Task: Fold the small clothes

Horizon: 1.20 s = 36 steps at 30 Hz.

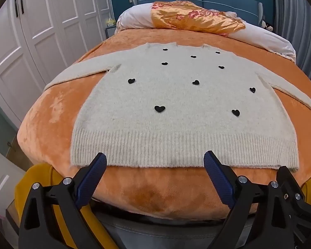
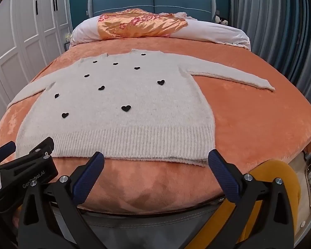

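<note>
- A cream sweater (image 1: 176,103) is lying flat, front up and sleeves spread, on the bed (image 1: 51,124), its ribbed hem nearest the tools.
- The left tool (image 1: 155,161) and right tool (image 2: 156,161) are both hovering just short of the hem, jaws wide and holding nothing.
- Folding is apparently not yet begun; a sleeve likely needs gripping next.
- The right view is showing the right sleeve (image 2: 238,78) whole; the left view is cropping it.

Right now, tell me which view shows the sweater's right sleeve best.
Right wrist view: the right sleeve lies whole, shoulder to cuff, on the blanket. Left wrist view squeezes it against the frame edge.
</note>
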Each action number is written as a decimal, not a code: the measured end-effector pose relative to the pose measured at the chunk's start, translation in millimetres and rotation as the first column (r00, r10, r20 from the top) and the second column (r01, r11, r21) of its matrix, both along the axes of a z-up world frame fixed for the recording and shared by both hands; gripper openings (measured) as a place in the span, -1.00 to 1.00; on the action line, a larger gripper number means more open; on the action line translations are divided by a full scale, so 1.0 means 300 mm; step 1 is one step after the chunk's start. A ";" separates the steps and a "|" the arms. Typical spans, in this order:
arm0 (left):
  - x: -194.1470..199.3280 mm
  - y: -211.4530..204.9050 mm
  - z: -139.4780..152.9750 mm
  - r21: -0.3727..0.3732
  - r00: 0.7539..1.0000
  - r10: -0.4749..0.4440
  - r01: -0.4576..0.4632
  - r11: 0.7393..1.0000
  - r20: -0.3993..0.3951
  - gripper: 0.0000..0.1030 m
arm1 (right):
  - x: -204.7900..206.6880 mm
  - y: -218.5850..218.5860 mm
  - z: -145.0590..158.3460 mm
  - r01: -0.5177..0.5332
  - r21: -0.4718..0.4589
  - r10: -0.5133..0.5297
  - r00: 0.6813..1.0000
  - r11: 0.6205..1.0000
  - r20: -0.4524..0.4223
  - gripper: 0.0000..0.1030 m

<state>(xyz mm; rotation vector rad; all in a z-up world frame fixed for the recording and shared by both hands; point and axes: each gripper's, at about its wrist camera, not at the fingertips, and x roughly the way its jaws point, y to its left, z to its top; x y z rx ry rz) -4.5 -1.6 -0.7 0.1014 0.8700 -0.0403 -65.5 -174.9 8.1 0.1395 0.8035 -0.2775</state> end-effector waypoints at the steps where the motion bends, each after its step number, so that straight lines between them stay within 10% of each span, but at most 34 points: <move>1: 0.000 0.001 -0.001 0.000 1.000 0.000 0.000 1.000 0.000 0.78 | 0.001 0.003 0.001 0.000 -0.002 0.000 1.000 1.000 -0.001 0.90; 36: 0.001 0.010 -0.029 0.014 1.000 0.002 -0.002 1.000 -0.013 0.75 | -0.006 0.006 -0.042 -0.002 0.000 0.002 1.000 1.000 -0.021 0.90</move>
